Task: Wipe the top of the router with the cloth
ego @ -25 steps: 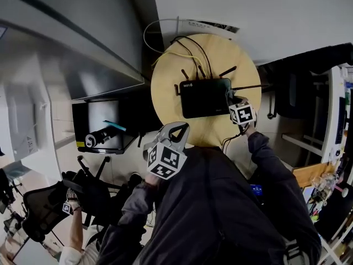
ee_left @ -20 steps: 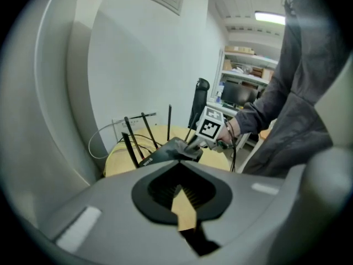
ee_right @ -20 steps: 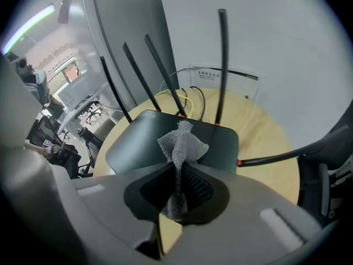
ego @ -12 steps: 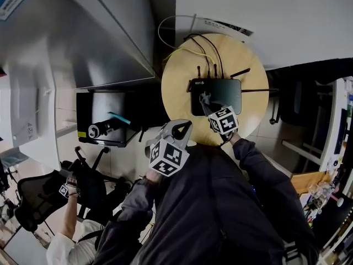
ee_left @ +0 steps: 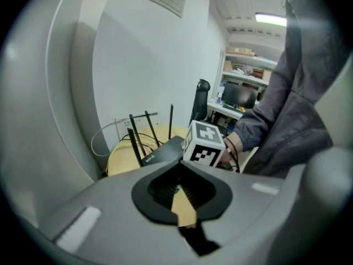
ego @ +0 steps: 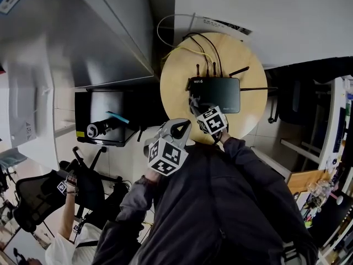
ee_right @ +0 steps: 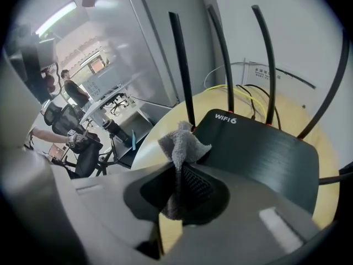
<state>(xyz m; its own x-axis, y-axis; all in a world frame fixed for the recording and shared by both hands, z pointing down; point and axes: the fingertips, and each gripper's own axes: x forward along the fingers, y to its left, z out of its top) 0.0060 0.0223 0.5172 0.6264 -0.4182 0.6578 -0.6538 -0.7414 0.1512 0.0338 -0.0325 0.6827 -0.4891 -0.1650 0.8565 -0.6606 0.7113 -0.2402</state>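
Note:
A black router (ego: 216, 94) with several upright antennas lies on a round wooden table (ego: 251, 70). My right gripper (ego: 196, 107) is shut on a small grey cloth (ee_right: 180, 143). The cloth's bunched end rests on the router's (ee_right: 259, 150) near left corner, just below the white "WIFI 6" print. My left gripper (ego: 177, 128) hangs off the table's front left edge, apart from the router, with its jaws shut and nothing between them. In the left gripper view this gripper (ee_left: 180, 182) looks across at the router (ee_left: 162, 152) and the right gripper's marker cube (ee_left: 204, 144).
Yellow and black cables (ego: 193, 47) run from the router's back to the wall. A grey partition (ego: 105, 32) rises left of the table. Below it is a black shelf (ego: 107, 127), with an office chair (ego: 38, 197) and a seated person nearby. Cluttered desks (ego: 331, 164) stand at right.
My right gripper has carried the cloth from the router's right end leftward to its left front corner. The left gripper has held still.

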